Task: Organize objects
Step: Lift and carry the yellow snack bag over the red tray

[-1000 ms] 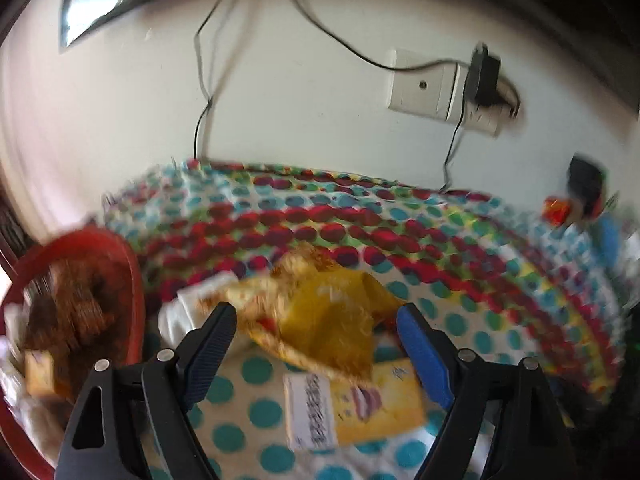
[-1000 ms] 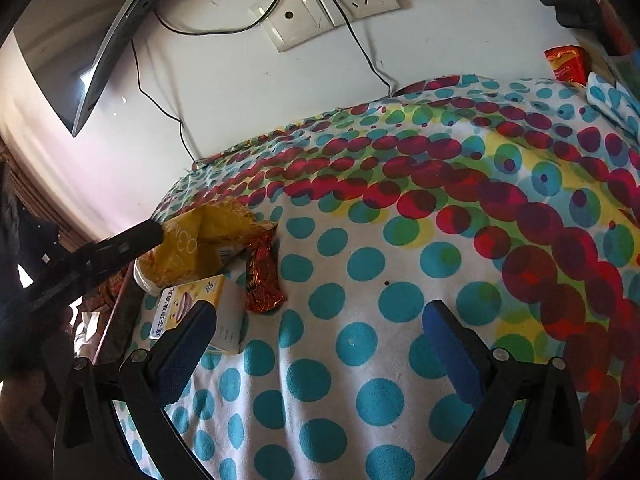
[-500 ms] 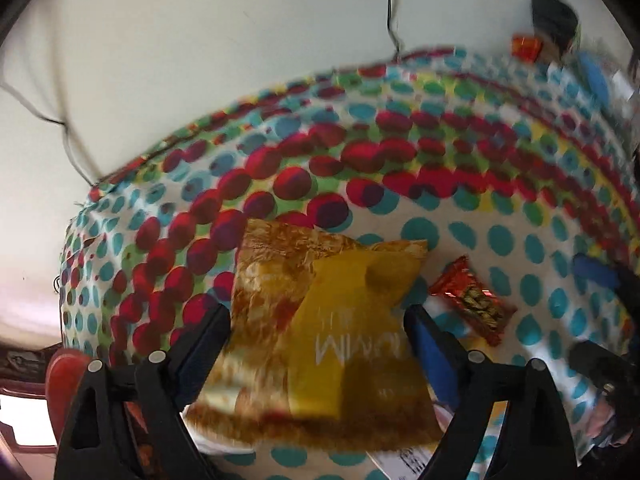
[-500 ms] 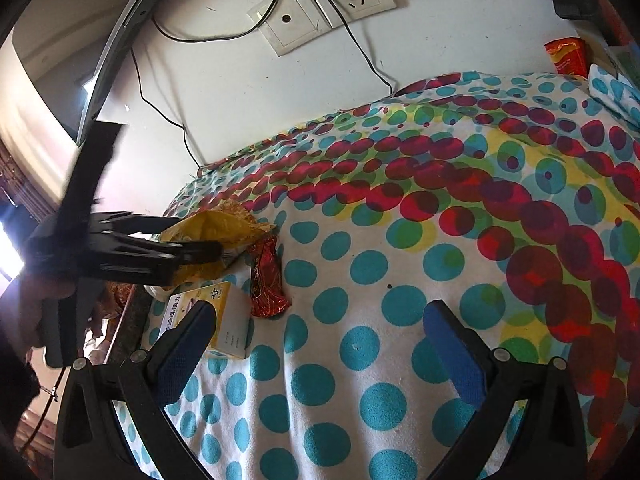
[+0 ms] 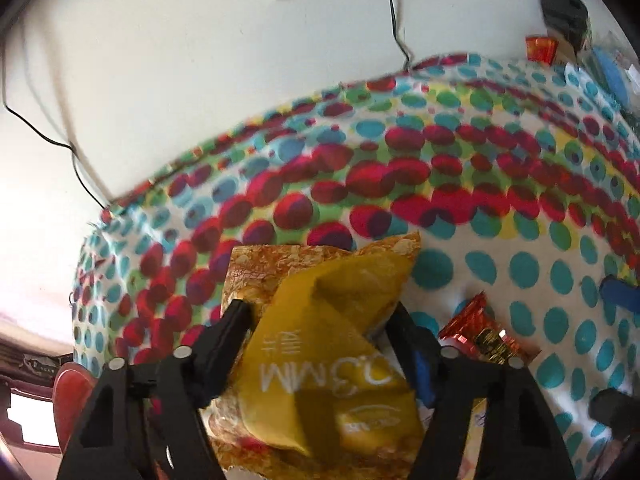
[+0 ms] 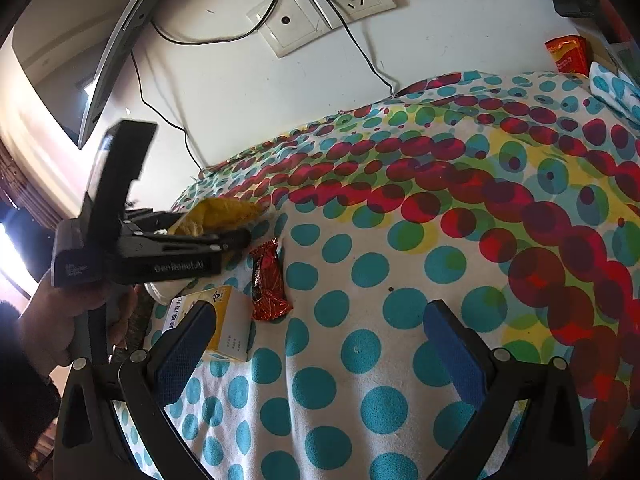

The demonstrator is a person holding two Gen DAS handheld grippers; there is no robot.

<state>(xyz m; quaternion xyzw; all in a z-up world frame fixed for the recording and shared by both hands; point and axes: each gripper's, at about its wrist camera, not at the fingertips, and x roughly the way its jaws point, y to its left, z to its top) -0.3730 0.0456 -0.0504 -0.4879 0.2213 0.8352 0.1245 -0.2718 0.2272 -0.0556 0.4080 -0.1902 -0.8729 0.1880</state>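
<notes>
A crumpled yellow snack bag point(image 5: 332, 340) lies at the left end of the polka-dot cloth point(image 5: 480, 184). My left gripper point(image 5: 320, 316) straddles it, and its jaws are closing with both fingers pressed into the bag's sides. The right wrist view shows that left gripper point(image 6: 240, 236) from the side, over the bag point(image 6: 216, 212). A red candy wrapper point(image 6: 268, 280) lies just right of the bag, with a yellow-and-white box point(image 6: 224, 320) in front of it. My right gripper point(image 6: 320, 312) hovers open over bare cloth near the box.
A red basket point(image 5: 72, 396) sits off the cloth's left edge. Wall sockets with black cables point(image 6: 320, 20) and a monitor point(image 6: 80, 60) stand behind. A red packet point(image 6: 566, 54) and dark items are at the far right. A hand point(image 6: 60, 320) holds the left gripper.
My left gripper swung right from the basket, rolled and sank over the yellow bag, and its jaws narrowed onto it. The right gripper stayed put.
</notes>
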